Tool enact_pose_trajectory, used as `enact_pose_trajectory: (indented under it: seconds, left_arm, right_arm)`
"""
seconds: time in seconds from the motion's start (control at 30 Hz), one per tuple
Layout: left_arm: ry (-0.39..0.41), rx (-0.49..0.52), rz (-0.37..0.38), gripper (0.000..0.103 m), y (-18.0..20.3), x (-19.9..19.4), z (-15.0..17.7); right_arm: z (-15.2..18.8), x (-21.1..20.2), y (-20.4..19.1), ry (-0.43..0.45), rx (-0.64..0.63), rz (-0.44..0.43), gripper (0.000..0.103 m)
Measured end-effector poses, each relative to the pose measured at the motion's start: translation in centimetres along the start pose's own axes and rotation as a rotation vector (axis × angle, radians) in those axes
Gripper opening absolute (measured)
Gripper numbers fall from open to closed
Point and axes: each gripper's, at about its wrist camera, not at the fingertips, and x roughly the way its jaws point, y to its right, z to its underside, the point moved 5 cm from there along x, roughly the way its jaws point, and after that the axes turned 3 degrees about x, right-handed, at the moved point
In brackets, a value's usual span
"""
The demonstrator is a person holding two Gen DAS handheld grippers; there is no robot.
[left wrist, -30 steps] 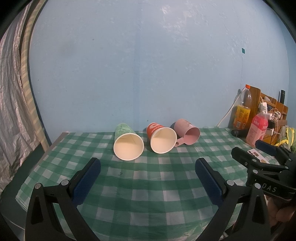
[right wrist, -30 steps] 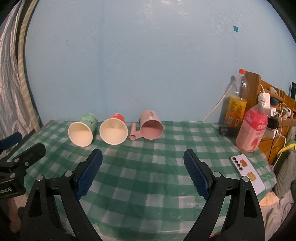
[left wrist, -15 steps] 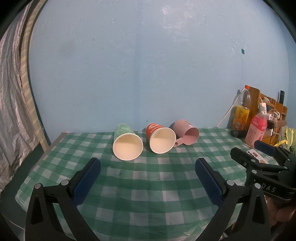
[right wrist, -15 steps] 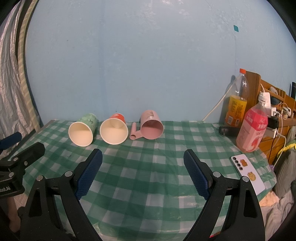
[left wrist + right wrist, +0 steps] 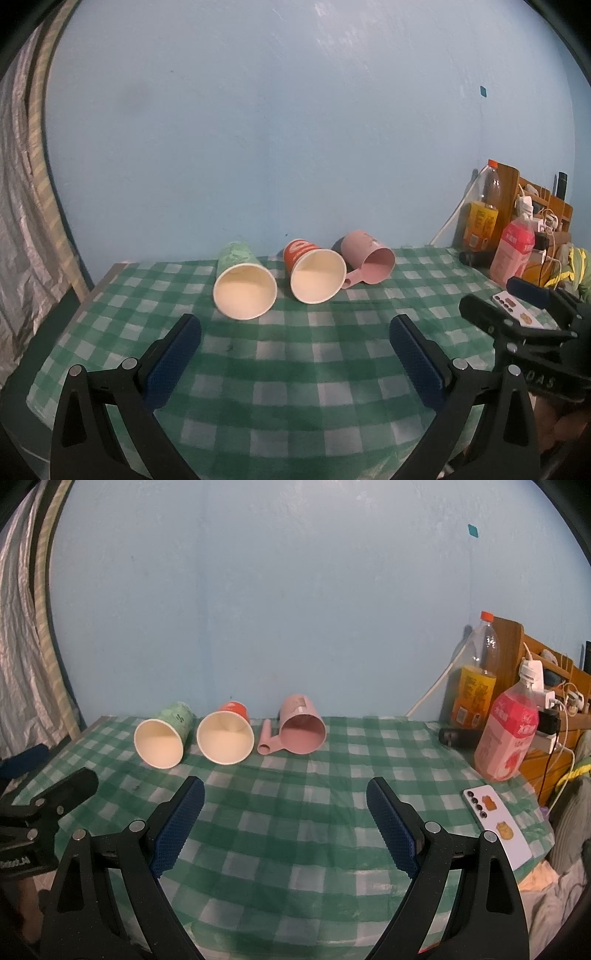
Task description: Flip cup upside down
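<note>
Three cups lie on their sides near the far edge of the tabletop [image 5: 332, 775]: green cup [image 5: 162, 738], red cup [image 5: 225, 736], pink mug [image 5: 301, 729]. Both the left hand-held gripper [image 5: 295, 354] and right hand-held gripper [image 5: 286, 819] are spread wide, empty. The paper ones likely crush easily (light, thin-walled); pinch mid-wall gently.
</note>
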Motion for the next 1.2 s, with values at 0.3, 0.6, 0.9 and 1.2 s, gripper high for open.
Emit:
enact_pose_trajectory:
  seconds: [0.3,0.6,0.9,1.2]
  left_arm:
    - [-0.156,0.06,0.058,0.103,2.2,5.1,-4.1]
    - [-0.322,0.063,0.056,0.103,4.3,11.6,-7.5]
    - [-0.436,0.058,0.049,0.103,7.0,18.0,-10.1]
    - [-0.569,-0.026,0.058,0.103,8.2,24.2,-10.5]
  right_arm:
    - [-2.4,2.7,2.9,-0.053,0.041,0.013,0.088]
    - [-6.9,7.3,6.9,-0.151,0.096,0.005,0.088]
    - [-10.9,12.9,9.5,-0.296,0.194,-0.079,0.088]
    - [-12.5,18.4,11.9,-0.429,0.254,-0.128,0.088]
